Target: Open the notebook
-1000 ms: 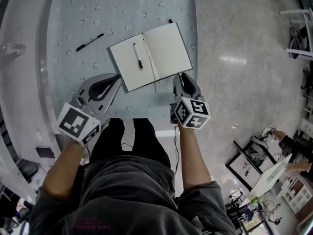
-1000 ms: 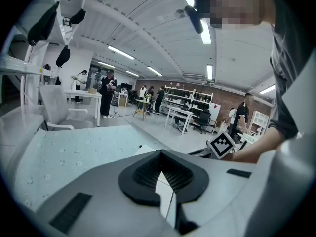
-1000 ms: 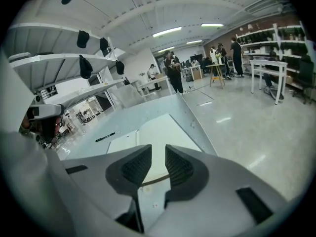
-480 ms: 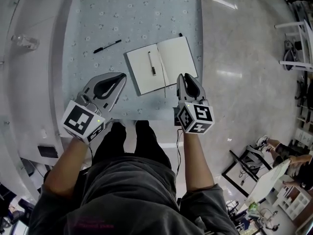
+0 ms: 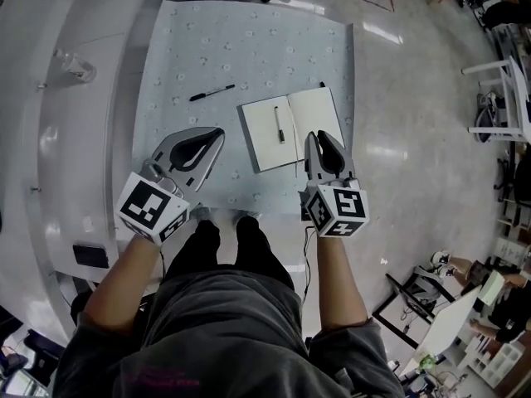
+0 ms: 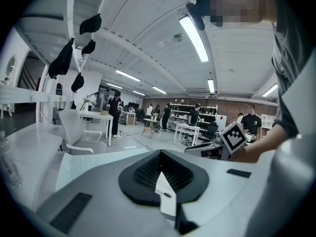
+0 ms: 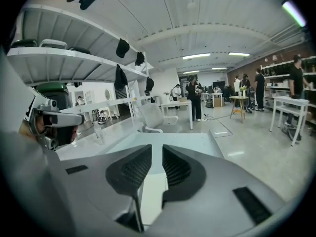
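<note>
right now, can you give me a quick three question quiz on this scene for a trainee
1. True or false: the notebook is closed.
2. Which gripper's jaws stand apart? A: left gripper. B: right gripper.
3. Fill in: a pen lies on the notebook's ___ page.

Key: 1 false, it lies open; 2 B; 3 left.

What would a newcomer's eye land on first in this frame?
The open notebook on the pale patterned tablecloth, a pen lying on its left page. Near the cloth's front edge hover both tongs: the left tongs shut and empty, the right tongs slightly open by the notebook's near corner. A second pen lies on the cloth left of the notebook.
</note>
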Demonstrator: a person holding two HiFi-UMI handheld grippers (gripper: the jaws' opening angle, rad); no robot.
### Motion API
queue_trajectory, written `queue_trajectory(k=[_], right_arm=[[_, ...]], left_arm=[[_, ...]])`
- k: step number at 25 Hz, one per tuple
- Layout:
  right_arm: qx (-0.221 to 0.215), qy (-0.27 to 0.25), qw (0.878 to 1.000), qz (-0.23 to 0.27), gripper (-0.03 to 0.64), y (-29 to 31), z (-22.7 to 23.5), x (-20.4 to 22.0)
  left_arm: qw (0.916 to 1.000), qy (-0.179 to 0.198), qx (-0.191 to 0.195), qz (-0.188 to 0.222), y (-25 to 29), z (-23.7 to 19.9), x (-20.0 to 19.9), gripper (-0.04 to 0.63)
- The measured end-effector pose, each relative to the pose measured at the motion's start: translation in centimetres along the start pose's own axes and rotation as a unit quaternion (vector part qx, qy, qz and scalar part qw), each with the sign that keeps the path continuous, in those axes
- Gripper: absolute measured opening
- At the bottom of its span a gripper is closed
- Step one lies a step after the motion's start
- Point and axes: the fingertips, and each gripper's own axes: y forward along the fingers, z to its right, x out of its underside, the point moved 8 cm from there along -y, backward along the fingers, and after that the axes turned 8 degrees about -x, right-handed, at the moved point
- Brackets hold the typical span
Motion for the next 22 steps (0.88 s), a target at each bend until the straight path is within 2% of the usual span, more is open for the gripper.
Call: queue_trajectory(k=[10,22], right_arm=[[-0.033,-0.045,0.998,0.036,0.067,-0.3,-6.2,-5.0],[-0.06,-0.071,0.994,0.06,0.067,-0.9,-10.8,-9.1]], left_arm=[[0.9992,-0.003,-0.022,0.033,-4.4,-2.0,-2.5,-0.002],[0.997,0.007,-0.038,0.068,-7.8,-3.2,-5.7,-0.003]])
